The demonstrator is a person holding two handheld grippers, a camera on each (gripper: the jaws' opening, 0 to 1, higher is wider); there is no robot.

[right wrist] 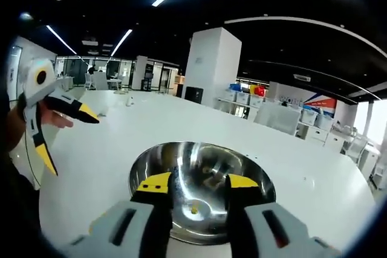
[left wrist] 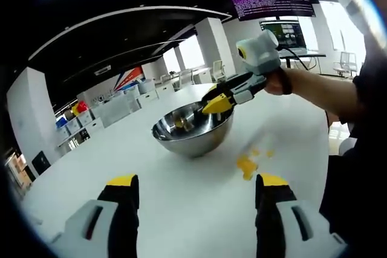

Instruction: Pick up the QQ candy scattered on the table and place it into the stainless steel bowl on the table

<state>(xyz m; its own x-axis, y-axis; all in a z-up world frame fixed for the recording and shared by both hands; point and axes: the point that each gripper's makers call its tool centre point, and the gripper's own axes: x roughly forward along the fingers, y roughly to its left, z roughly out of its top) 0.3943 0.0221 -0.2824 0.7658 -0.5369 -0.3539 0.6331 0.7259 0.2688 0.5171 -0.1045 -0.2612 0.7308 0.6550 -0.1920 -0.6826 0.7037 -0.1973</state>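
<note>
Left gripper view: the left gripper (left wrist: 196, 188) is rising from the bottom edge with its two yellow-tipped jaws standing far apart, nothing between them, hovering over the white table (left wrist: 91, 161). The stainless steel bowl (left wrist: 192, 130) is sitting upright at frame centre, mouth facing up, with a small yellow piece lying inside it. Lower right of the bowl, a QQ candy (left wrist: 246, 166) is lying on the table, a yellow blur whose outline is too smeared to give a long axis; fainter yellow specks are showing just up and right of it. The right gripper (left wrist: 217, 103) is coming in from the upper right, held by a hand (left wrist: 279, 81), its body slanting down toward the left so the yellow tips are sitting over the bowl's far rim. Whether those tips are spread or pressed together cannot be told from this angle.

Right gripper view: the right gripper (right wrist: 195, 183) is pointing down into the stainless steel bowl (right wrist: 242, 167), which is occupying lower centre. Its jaws are standing parted, with bare bowl interior showing in the gap. A small yellow candy piece (right wrist: 194, 210) is resting on the bowl bottom, between the jaws in the picture. The left gripper (right wrist: 66, 134) is showing at the left edge, jaws spread wide in a V.
</note>
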